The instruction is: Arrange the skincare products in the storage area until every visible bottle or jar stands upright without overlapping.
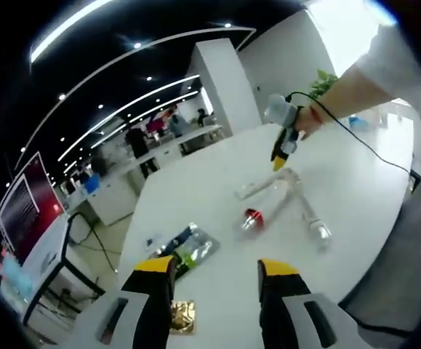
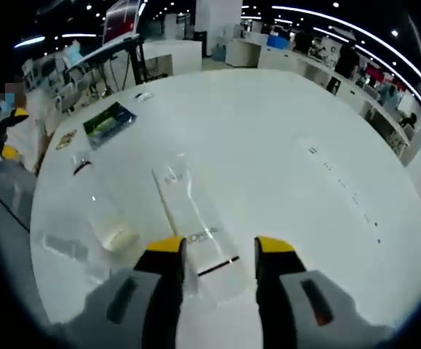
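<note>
Three clear skincare containers lie on their sides on the white table (image 1: 195, 167): a bottle with a red collar (image 1: 251, 217), a flat tube (image 1: 262, 186) and a bottle with a silver end (image 1: 310, 217). My left gripper (image 1: 216, 267) is open near the table's edge, well short of them, with nothing between its jaws. A hand holds my right gripper (image 1: 278, 161) just above the tube's far end. In the right gripper view that gripper (image 2: 221, 247) is open, its jaws on either side of the clear tube's (image 2: 190, 207) near end. The red-collared bottle (image 2: 101, 211) lies to its left.
A green and blue sachet (image 1: 189, 247) (image 2: 109, 120) and a gold packet (image 1: 182, 317) (image 2: 66, 139) lie flat near the left gripper. A person stands at the table's edge (image 2: 21, 138). Desks, screens and people fill the office behind. The table's rim curves close on both sides.
</note>
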{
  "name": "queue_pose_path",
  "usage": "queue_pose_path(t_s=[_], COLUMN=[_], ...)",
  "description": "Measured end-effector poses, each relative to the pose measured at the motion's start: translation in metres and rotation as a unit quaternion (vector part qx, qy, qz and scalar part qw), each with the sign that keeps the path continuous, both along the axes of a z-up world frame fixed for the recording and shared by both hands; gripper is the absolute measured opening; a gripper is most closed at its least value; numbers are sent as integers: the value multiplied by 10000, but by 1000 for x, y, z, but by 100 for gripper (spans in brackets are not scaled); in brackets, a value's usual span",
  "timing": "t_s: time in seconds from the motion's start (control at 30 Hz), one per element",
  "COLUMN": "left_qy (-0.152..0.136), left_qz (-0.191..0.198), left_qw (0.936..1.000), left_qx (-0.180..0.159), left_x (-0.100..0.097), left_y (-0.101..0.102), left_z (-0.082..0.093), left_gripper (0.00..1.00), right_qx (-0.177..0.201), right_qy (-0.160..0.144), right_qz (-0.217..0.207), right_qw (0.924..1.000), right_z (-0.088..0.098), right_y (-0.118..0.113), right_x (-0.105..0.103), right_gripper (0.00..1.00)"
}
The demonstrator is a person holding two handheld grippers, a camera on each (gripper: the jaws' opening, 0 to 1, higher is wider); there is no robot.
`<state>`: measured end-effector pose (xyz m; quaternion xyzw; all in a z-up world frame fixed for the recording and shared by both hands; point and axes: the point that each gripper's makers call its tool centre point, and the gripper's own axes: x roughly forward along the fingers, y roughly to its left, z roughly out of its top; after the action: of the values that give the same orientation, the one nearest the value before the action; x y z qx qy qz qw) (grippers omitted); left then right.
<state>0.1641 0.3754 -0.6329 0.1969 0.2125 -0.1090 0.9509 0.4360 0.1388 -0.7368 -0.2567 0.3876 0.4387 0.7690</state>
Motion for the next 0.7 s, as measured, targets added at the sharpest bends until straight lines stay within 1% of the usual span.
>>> queue_pose_path(t_s=[0.03, 0.13, 0.2, 0.23, 0.3, 0.37, 0.47, 0.53, 0.57, 0.6, 0.63, 0.7], left_qy=[1, 14, 7, 6, 11, -1, -20, -17, -20, -19, -14, -6], left_qz=[-2, 32, 65, 73, 93, 109, 121, 121, 115, 110, 102, 86], left_qw=[10000, 10000, 10000, 10000, 9999, 9999, 9999, 9999, 9999, 9999, 9999, 10000], left_qx=[4, -10, -41, -60, -58, -45, -35, -31, -25, -17, -7, 4], left_x=[0, 0, 1, 1, 1, 1, 1, 1, 1, 1, 1, 0], left_y=[0, 0, 1, 1, 2, 2, 3, 3, 2, 2, 2, 2], left_z=[0, -1, 0, 0, 0, 0, 1, 1, 1, 1, 1, 0], left_gripper=[47, 47, 47, 47, 47, 47, 47, 47, 47, 47, 47, 47], right_qx=[165, 123, -20, -191, -246, -139, -69, -153, -253, -173, -116, -158], right_qy=[153, 233, 400, 210, 277, 420, 422, 463, 465, 416, 450, 411], right_qz=[-49, -41, 107, 193, 110, -81, -207, -302, -335, -335, -455, -491], right_qw=[9997, 9996, 9991, 9994, 9993, 9990, 9989, 9984, 9980, 9984, 9979, 9978], right_z=[0, -3, -10, -12, -13, -11, -12, -16, -19, -18, -17, -16], right_y=[4, 5, 4, -1, -4, -8, -15, -24, -32, -32, -35, -40], right_x=[-2, -3, -11, -8, -9, -10, -10, -14, -17, -17, -18, -21], right_gripper=[39, 39, 36, 35, 33, 31, 30, 30, 30, 30, 29, 29])
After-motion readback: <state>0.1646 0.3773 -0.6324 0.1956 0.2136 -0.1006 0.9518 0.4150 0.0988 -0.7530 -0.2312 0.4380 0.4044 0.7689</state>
